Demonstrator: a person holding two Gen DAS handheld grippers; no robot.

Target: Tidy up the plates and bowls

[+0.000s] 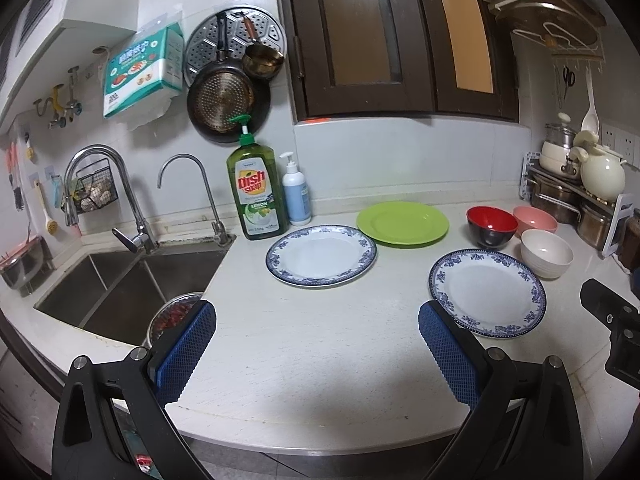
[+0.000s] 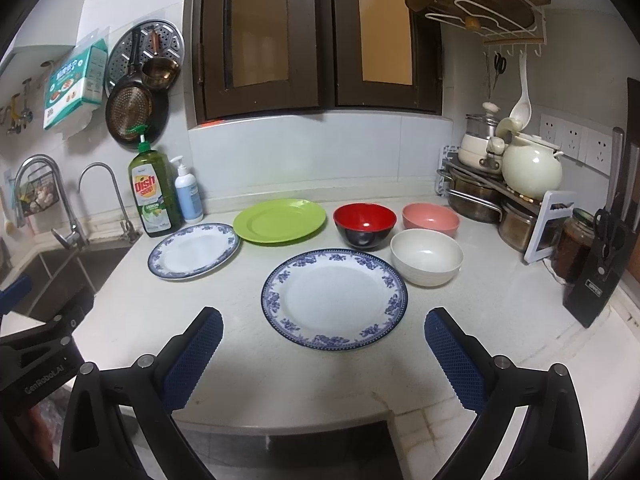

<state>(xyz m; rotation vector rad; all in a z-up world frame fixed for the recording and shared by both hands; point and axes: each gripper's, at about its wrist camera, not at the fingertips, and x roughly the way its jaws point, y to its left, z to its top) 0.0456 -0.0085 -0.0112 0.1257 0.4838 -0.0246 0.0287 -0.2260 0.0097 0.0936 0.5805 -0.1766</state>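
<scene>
Countertop [image 2: 320, 380]: pale stone-like, matt, faintly speckled. Blue-rimmed plates [image 2: 334, 300] [image 2: 194, 250]: glazed ceramic look, glossy. Green plate [image 2: 279, 221]: smooth, satin, plastic-like. Red-and-black bowl [image 2: 364, 225]: lacquer-like high gloss. Pink bowl [image 2: 431, 218] and white bowl [image 2: 426, 256]: smooth, soft sheen. Sink [image 1: 120, 292] and faucets [image 1: 104, 192]: brushed and polished metal. Dish soap bottle [image 1: 256, 192]: translucent green plastic. Gripper pads [image 2: 194, 356]: blue, rough, diamond-textured rubber on matt black plastic.
</scene>
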